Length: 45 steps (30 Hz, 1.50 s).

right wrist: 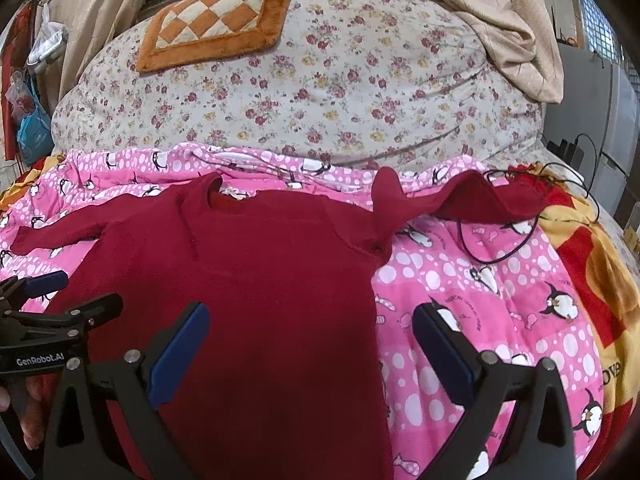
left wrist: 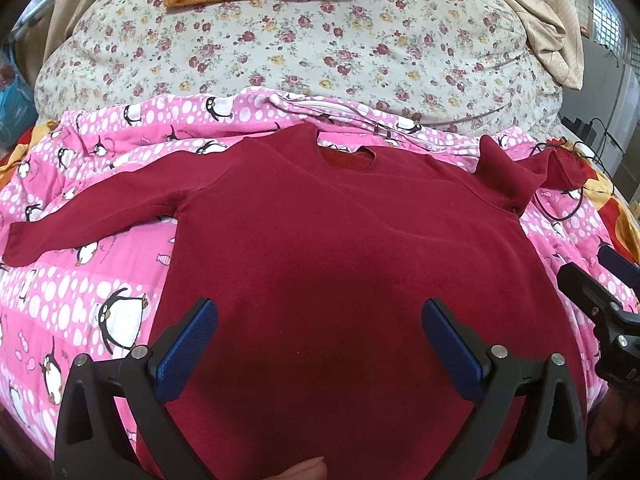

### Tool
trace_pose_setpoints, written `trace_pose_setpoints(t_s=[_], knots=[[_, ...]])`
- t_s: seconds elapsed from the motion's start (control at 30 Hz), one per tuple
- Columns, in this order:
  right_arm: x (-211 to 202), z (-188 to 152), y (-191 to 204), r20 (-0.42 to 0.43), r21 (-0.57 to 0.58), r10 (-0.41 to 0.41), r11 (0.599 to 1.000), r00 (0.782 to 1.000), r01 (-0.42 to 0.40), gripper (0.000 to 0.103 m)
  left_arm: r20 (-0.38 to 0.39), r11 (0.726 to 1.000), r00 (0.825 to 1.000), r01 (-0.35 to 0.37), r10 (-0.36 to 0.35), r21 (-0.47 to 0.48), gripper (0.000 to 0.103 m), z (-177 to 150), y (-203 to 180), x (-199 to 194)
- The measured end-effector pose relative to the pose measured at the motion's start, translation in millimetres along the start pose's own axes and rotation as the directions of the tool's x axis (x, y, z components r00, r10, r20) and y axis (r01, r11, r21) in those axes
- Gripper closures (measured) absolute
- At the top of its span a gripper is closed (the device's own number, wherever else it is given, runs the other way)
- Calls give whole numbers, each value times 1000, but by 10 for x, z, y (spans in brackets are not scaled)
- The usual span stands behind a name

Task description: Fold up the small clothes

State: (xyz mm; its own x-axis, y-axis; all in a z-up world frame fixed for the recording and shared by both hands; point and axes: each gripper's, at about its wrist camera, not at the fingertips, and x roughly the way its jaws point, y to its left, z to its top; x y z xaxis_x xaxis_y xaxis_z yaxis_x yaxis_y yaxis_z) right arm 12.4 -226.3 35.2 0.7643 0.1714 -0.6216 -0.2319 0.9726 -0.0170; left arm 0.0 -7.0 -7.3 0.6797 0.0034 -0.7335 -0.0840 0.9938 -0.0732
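A dark red long-sleeved sweater (left wrist: 340,240) lies spread face up on a pink penguin quilt (left wrist: 80,280), neck hole away from me. Its left sleeve (left wrist: 100,208) stretches out flat; its right sleeve (right wrist: 480,200) is crumpled and bunched at the shoulder. My left gripper (left wrist: 320,320) hovers open over the sweater's lower body, nothing between its blue pads. My right gripper (right wrist: 312,328) stands open over the sweater's right hem edge, where red cloth meets the quilt (right wrist: 480,300). The right gripper (left wrist: 604,288) also shows at the right edge of the left wrist view, and the left gripper (right wrist: 48,300) at the left edge of the right wrist view.
A floral duvet (left wrist: 320,40) bulges behind the quilt, with an orange checked cushion (right wrist: 216,24) on top. A black cable (right wrist: 500,248) loops on the quilt beside the right sleeve. A red and yellow blanket (right wrist: 592,280) lies at the right. Beige curtain (right wrist: 500,20) hangs behind.
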Motion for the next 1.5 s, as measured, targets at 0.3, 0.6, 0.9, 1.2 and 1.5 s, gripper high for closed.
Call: trace_pose_setpoints(t_s=[0.3, 0.6, 0.9, 1.2, 1.5], knots=[[5, -13, 5, -3, -5, -2, 1000, 1000, 2, 0, -9, 1000, 1000, 9, -9, -6, 13, -4, -4, 10], [-2, -10, 0, -2, -4, -3, 1000, 1000, 3, 0, -8, 1000, 1000, 8, -8, -5, 13, -6, -7, 10], [5, -10, 4, -8, -8, -5, 1000, 1000, 5, 0, -9, 1000, 1000, 9, -9, -6, 13, -3, -5, 10], [25, -16, 28, -12, -13, -6, 1000, 1000, 6, 0, -9, 1000, 1000, 10, -10, -6, 13, 2, -1, 10], [33, -20, 37, -12, -14, -6, 1000, 1000, 6, 0, -11, 1000, 1000, 9, -9, -5, 13, 0, -5, 11]])
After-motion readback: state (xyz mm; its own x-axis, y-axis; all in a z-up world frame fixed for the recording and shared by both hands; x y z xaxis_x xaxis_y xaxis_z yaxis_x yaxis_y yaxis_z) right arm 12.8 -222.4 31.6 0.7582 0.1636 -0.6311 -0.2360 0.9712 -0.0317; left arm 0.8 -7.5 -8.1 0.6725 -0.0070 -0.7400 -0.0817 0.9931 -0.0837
